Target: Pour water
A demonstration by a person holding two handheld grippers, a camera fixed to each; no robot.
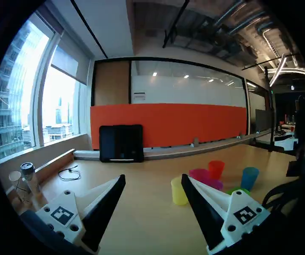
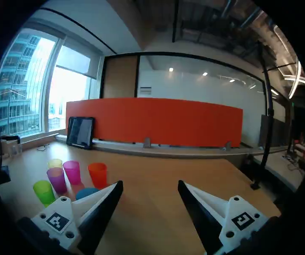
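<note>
Left hand-held gripper (image 1: 153,176), right hand-held gripper (image 2: 149,182) — fingers apart, clamped on nothing. Just beyond, on the worktop (image 1: 152,214), a yellow cup (image 1: 178,191) fronting clustered coloured cups (image 1: 200,175). Approach level, straddle one cup squarely, close mid-wall — avoid nudging neighbours.

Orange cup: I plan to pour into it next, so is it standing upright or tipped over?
Upright. The orange cup stands on its base on the table, mouth up. Whether it holds water, cannot tell.
</note>
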